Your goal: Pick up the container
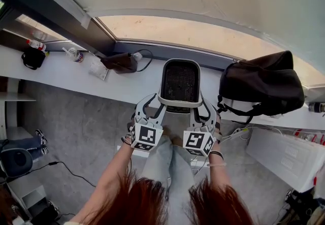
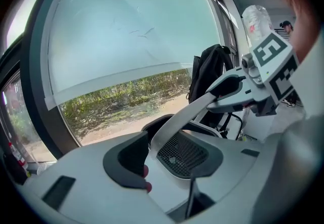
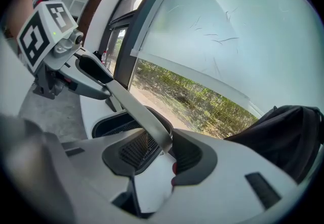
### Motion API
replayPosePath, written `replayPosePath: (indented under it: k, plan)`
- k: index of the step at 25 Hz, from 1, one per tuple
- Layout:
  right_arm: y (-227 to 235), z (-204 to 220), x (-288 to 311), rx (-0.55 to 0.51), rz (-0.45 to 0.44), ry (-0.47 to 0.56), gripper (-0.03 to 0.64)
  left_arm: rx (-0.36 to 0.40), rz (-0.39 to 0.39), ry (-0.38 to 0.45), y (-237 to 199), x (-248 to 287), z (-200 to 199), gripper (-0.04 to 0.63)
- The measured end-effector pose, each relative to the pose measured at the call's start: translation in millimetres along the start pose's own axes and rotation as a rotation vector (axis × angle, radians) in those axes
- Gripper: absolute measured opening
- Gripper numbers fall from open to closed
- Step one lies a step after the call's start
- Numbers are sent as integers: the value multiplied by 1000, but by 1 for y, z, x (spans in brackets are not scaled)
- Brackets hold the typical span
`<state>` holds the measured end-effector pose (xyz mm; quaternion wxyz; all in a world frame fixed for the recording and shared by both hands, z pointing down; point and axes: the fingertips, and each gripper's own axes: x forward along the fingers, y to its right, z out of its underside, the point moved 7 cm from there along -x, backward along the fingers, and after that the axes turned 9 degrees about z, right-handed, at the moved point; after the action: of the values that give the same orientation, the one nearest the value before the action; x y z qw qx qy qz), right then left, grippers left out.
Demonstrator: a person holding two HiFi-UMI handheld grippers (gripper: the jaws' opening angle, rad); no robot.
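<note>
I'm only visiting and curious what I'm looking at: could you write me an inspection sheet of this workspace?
Surface: long white window ledge, things lying along it.
Job's things: white-rimmed black mesh container at the ledge's near edge, between both tools; resting or lifted, cannot tell.
Clutter: black fabric backpack right of the container; black pouch and small plastic bottles far left.
Grippers: left tool has jaws apart around the container's near rim; right tool looks closed on that rim's other end.
Cables: black cable on the grey floor, left; another black cable looped on the ledge.
Surroundings: large window onto trees; white boxes at right.
</note>
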<state>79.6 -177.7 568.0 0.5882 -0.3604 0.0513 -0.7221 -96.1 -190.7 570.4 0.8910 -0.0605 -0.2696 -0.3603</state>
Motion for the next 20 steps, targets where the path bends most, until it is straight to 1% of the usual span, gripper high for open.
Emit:
replayPosePath:
  k: [3,14,20]
  plan:
    - [2,-2,2,4,3,1,158,23,1,1,-2,3,-5,170]
    - [9,-10,12,10,26,7,150,72,0,14,-10,15,-20,169]
    - [14,-13,19,9,47,8,140,77,2,23,-16,23,-27,164]
